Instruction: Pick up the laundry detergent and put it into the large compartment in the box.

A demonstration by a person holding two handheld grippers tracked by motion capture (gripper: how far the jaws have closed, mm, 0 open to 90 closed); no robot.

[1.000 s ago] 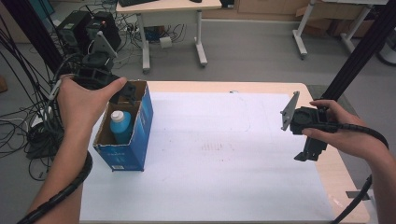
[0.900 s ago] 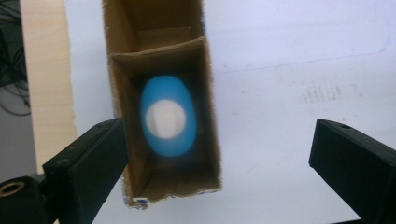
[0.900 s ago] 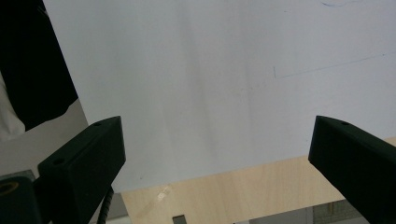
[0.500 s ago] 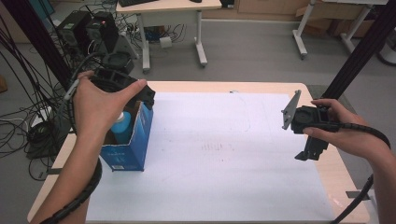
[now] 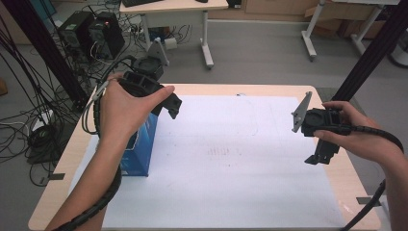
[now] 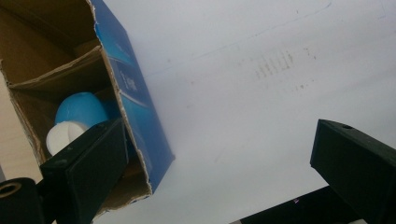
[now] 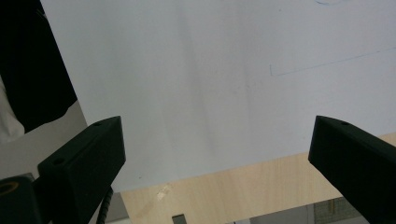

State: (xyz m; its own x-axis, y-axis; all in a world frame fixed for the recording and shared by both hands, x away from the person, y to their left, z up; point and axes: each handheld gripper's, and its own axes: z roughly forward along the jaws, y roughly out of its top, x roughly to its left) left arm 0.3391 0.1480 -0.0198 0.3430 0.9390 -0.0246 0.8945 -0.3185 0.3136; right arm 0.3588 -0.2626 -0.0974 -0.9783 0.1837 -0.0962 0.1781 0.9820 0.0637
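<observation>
Both tongs, left gripper and right gripper, gape over smooth white paper covering a wooden table beside a torn cardboard box.

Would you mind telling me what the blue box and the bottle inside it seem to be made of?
The blue box looks like cardboard: brown fibrous inner walls, ragged torn edges and a glossy blue printed outer face. The bottle inside appears to be smooth plastic, with a softly shining blue rounded body and a matte white cap, though glass cannot be ruled out.
</observation>
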